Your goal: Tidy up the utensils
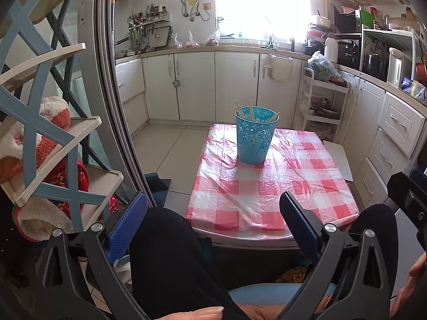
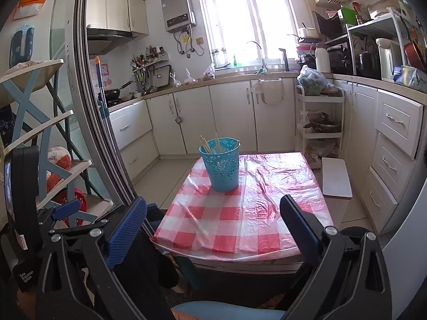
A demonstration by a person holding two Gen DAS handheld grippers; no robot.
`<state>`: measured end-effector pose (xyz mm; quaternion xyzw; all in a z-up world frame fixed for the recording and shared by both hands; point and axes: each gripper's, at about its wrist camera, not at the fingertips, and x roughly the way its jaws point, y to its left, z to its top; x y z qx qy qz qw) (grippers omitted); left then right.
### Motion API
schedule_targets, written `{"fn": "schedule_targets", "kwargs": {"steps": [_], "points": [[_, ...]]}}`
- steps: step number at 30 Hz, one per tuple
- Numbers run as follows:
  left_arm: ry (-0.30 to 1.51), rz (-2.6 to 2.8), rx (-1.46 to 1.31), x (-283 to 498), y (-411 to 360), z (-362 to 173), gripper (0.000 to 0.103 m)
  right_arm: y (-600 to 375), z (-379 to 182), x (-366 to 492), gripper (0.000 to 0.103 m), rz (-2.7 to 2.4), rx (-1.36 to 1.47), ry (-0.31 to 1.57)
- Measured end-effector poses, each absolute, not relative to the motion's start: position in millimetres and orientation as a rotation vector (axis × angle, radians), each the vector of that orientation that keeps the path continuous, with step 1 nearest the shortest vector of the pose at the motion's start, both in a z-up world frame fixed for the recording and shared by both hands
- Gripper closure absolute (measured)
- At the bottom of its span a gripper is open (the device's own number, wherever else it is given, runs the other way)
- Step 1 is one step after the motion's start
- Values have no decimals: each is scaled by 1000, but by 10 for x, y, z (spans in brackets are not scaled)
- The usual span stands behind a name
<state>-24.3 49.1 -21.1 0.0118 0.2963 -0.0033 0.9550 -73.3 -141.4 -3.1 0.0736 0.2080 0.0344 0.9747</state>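
Note:
A blue perforated cup [image 1: 255,134] stands upright on the far part of a small table with a red-and-white checked cloth [image 1: 275,186]. Several pale chopsticks [image 1: 250,110] stick out of its top. The cup [image 2: 221,164] and chopsticks [image 2: 210,144] also show in the right wrist view, on the same cloth [image 2: 240,213]. My left gripper [image 1: 213,213] is open and empty, held back over the person's lap, short of the table's near edge. My right gripper [image 2: 213,216] is open and empty, near the table's front edge.
A sliding door frame [image 1: 117,93] and a blue-and-cream shelf rack with slippers [image 1: 48,146] stand at the left. White cabinets [image 1: 213,85] line the back and right. A white trolley [image 1: 320,106] and a white board [image 2: 336,177] sit right of the table.

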Motion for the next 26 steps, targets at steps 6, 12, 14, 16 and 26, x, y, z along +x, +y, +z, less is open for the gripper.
{"fn": "schedule_targets", "kwargs": {"steps": [6,12,14,16,26], "points": [[606,-2,11,-227,526,-217,8,-1415,-43,-724,7,71,150,430],[603,-58,-28,-243,570,-248,8,-1429,-54,-715,7,73,152,435],[594,-65,-14,-248,545,-247,8,-1430,-55,-717,7,73,152,435],[597,-79,5,-245,502,-264,8,-1431,-50,-719,7,73,152,431],[641,-64,-5,-191,512,-320,8,-1434,-25,-736,7,74,148,419]]}}
